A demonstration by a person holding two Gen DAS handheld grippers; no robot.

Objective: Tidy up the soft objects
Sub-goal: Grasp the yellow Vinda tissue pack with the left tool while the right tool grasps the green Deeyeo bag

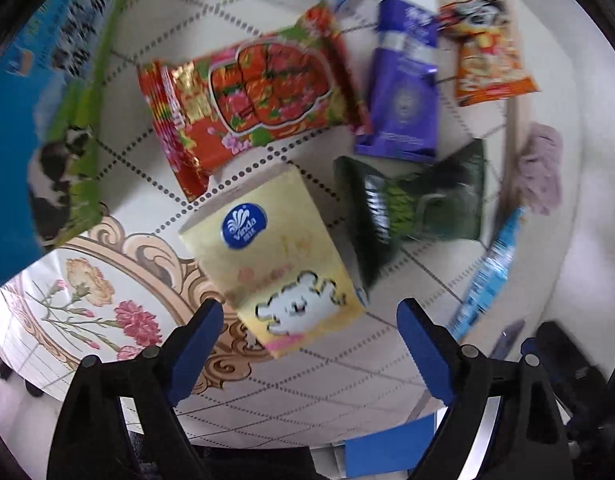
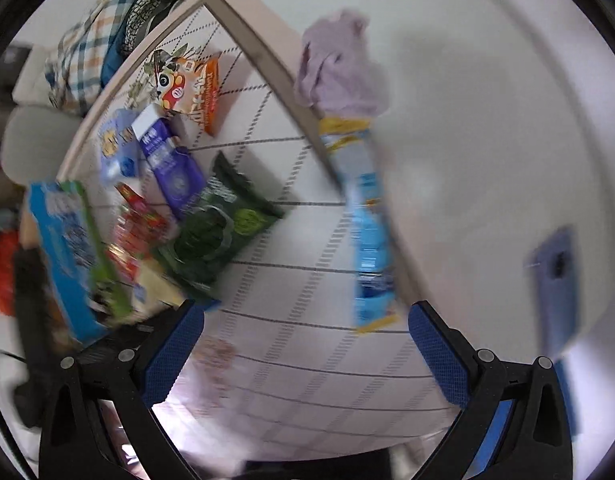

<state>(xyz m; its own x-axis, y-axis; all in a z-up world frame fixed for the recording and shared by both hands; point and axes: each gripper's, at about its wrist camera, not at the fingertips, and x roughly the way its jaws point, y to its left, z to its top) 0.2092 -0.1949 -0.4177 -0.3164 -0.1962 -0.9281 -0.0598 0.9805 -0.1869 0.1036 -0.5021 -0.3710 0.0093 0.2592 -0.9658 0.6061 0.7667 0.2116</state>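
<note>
Both views are smeared by motion, so most package lettering is unreadable, and the large blue-and-green bag (image 1: 47,92) is cut off by the left wrist view's left edge. On the patterned tablecloth (image 1: 107,304) lies a pale yellow Vinda tissue pack (image 1: 279,256), soft-sided and rectangular, with a white cartoon animal on its front; its near end sits between the blue pads of the left gripper (image 1: 309,344), which points steeply down with jaws spread wide and touching nothing. Beyond it lie a crinkly red floral packet (image 1: 251,104), a glossy purple pouch (image 1: 403,92), a dark green foil bag (image 1: 411,204) and an orange snack bag (image 1: 487,56) (all flat and shiny). A crumpled lilac cloth (image 2: 339,72) sits at the table's edge, just beside a long blue wrapper (image 2: 371,232) lying along that rim. The right gripper (image 2: 307,348) also angles steeply downward over bare cloth near the wrapper, jaws wide apart and empty.
</note>
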